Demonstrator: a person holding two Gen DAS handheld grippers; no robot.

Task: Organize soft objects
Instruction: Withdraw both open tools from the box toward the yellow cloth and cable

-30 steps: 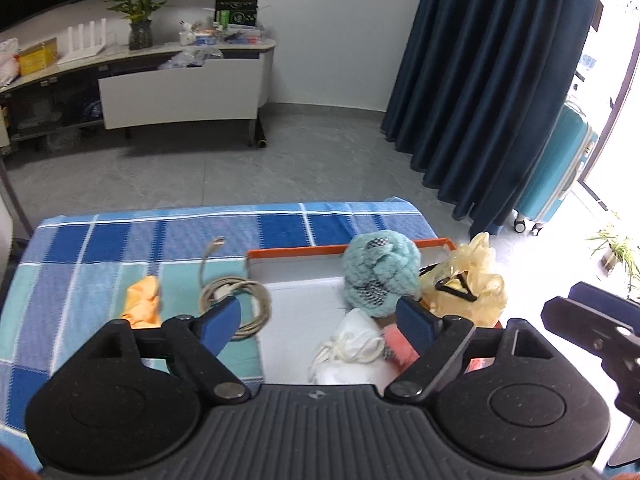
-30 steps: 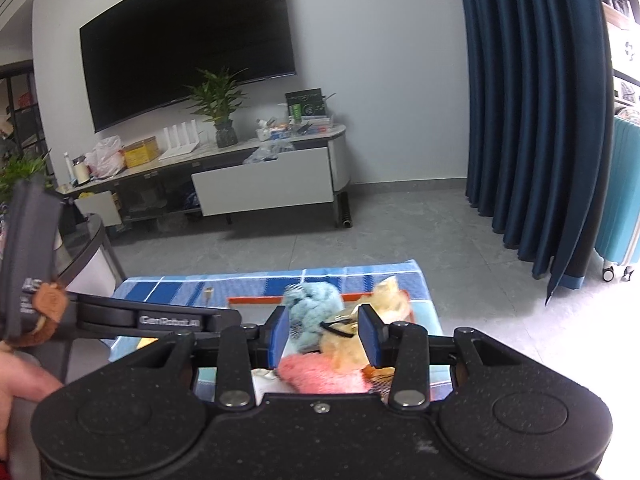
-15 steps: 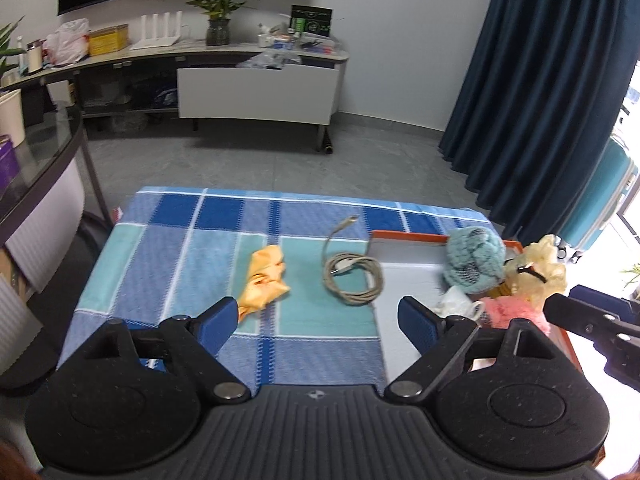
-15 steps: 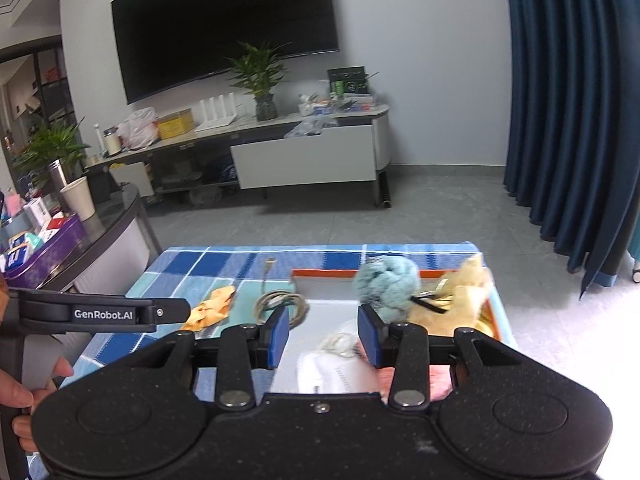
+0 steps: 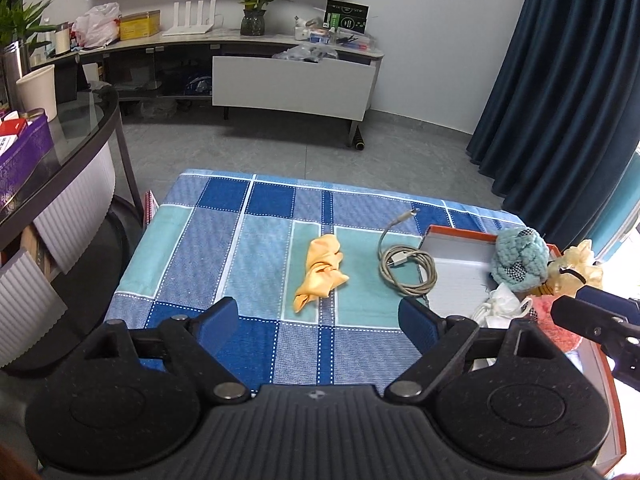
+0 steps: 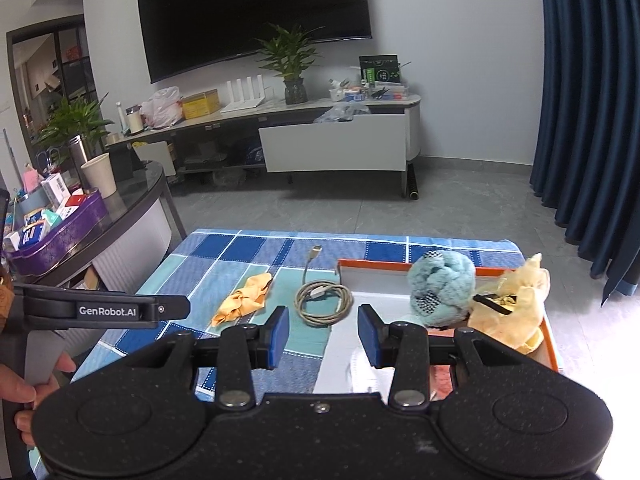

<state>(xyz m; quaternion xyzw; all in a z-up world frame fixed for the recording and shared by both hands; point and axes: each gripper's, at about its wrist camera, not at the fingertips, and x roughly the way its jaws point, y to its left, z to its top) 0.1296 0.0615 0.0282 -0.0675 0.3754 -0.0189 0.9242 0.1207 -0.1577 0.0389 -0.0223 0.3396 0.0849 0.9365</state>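
An orange cloth [image 5: 321, 270] [image 6: 243, 298] lies crumpled on the blue checked tablecloth [image 5: 224, 240]. Beside it sits a coiled grey cable [image 5: 407, 267] [image 6: 323, 298]. To the right an orange-rimmed tray [image 5: 456, 236] [image 6: 372, 266] holds a teal knitted ball [image 5: 519, 258] [image 6: 442, 286], a yellow fabric piece [image 5: 578, 268] [image 6: 510, 312], a white cloth [image 5: 500, 304] and a pink fluffy item [image 5: 546, 312]. My left gripper [image 5: 318, 320] hangs open above the near cloth edge, nothing between its fingers. My right gripper [image 6: 323, 336] stands partly open near the tray's left edge, holding nothing.
A glass-topped side table [image 5: 60, 148] with boxes and a paper cup stands at the left. Behind the table is grey floor, a TV cabinet [image 5: 292, 80] and dark blue curtains [image 5: 560, 100]. A hand [image 6: 24, 392] grips the left tool's handle.
Both views have swung left, away from the tray. The orange cloth and cable now sit ahead of the left gripper; the tray has shifted to the right. Neither gripper's jaws changed.
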